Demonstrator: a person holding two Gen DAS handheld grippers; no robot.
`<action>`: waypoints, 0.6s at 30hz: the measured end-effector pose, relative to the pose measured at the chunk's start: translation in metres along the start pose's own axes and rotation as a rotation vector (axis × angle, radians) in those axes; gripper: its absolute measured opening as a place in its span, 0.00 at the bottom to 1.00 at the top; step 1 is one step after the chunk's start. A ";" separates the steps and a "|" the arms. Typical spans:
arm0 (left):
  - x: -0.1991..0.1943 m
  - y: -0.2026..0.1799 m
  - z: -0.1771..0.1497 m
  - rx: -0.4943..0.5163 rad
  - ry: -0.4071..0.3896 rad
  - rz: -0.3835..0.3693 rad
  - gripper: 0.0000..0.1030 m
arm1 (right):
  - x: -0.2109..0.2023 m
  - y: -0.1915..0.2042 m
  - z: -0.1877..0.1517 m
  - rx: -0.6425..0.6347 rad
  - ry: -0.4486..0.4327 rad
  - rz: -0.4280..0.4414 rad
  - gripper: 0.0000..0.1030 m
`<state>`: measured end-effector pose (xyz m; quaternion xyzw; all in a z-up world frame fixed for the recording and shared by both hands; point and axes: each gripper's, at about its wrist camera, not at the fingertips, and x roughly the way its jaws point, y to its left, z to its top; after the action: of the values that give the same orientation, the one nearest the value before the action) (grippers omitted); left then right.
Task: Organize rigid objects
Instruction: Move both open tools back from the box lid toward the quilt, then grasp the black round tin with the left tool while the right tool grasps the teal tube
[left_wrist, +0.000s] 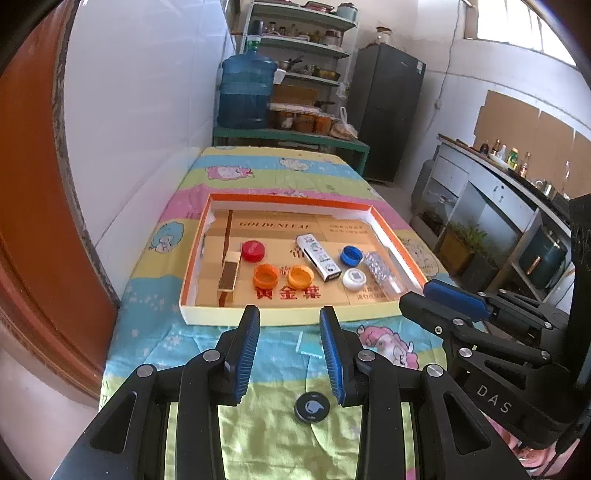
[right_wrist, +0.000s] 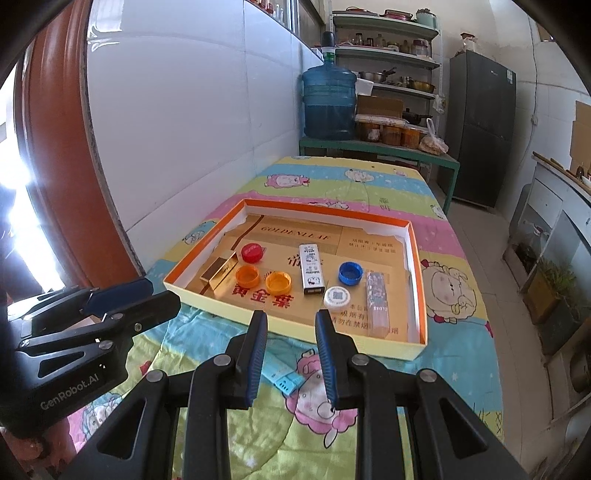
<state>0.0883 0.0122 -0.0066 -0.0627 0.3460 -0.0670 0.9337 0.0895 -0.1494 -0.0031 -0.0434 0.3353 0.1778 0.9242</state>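
Both the left gripper (left_wrist: 290, 314) and right gripper (right_wrist: 290, 317) hang empty, jaws apart, just short of the shallow box (right_wrist: 295, 325) holding bottle caps (right_wrist: 247, 276).

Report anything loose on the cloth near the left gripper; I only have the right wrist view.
Observer: A black round disc lies on the cloth, outside the tray, low between the left gripper's arms. Your view misses it.
Operator: Give me that gripper's jaws.
Observer: The left gripper is open, its fingers apart with nothing between them.
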 end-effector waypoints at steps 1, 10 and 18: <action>0.000 0.000 -0.001 0.000 0.003 -0.002 0.33 | 0.000 0.000 -0.001 0.001 0.003 0.000 0.26; 0.014 0.000 -0.028 -0.007 0.065 -0.052 0.33 | 0.003 -0.004 -0.011 0.020 0.032 0.000 0.26; 0.033 -0.010 -0.062 0.014 0.140 -0.110 0.42 | 0.009 -0.009 -0.015 0.040 0.053 0.007 0.26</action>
<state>0.0715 -0.0076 -0.0730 -0.0704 0.4059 -0.1250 0.9026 0.0902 -0.1580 -0.0207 -0.0286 0.3632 0.1732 0.9150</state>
